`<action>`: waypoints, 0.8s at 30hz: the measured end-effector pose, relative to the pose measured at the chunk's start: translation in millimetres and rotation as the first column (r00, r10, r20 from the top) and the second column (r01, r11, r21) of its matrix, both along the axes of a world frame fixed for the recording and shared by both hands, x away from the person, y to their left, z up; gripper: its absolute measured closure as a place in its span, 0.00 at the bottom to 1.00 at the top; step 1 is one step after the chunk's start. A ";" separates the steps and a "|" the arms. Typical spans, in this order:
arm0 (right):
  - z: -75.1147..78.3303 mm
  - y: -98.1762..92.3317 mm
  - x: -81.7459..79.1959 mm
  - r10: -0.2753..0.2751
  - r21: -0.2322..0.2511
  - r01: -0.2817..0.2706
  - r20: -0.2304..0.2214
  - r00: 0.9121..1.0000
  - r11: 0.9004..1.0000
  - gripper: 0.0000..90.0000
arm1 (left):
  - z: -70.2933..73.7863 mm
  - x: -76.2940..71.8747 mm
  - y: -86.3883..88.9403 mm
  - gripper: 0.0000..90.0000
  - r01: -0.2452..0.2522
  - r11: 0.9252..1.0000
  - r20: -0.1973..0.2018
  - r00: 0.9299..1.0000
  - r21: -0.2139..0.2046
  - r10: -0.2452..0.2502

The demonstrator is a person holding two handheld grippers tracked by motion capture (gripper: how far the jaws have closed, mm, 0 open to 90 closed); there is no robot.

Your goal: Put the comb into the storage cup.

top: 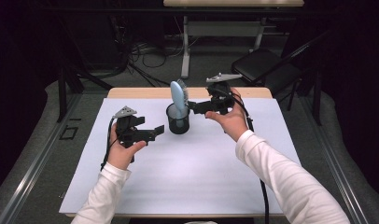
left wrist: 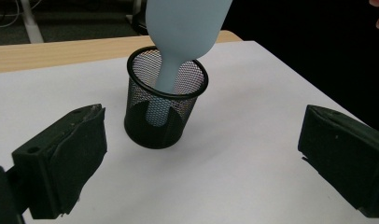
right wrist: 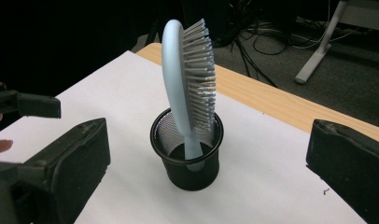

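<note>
brush [right wrist: 187, 79] sits handle-down in the mesh cup [top: 178, 122], leaning on its rim. both jaws released: right gripper [top: 193, 107] just beside the cup, left gripper [top: 156, 132] near it. i'd back away level, no rim bumps.

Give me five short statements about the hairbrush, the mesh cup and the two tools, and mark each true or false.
1. The pale blue plastic hairbrush stands handle-down in the black wire-mesh cup. True.
2. The cup lies tipped on its side. False: it stands upright on the white table cover.
3. The left tool is open and holds nothing. True.
4. The right tool is clamped on the hairbrush. False: its jaws stand apart, clear of the brush.
5. The brush's bristles point away from the right tool's camera, out of sight. False: they show plainly in the right gripper view.
</note>
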State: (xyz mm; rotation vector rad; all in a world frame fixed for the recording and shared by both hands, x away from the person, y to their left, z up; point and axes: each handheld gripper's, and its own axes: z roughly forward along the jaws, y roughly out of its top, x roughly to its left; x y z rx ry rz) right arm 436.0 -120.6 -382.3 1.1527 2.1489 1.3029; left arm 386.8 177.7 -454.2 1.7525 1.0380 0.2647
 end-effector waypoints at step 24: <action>-5.1 0.3 -17.5 0.009 -0.010 -0.010 -0.010 1.000 1.000 0.00 | 18.0 -10.5 4.8 0.01 0.076 0.994 0.020 0.997 0.073 -0.077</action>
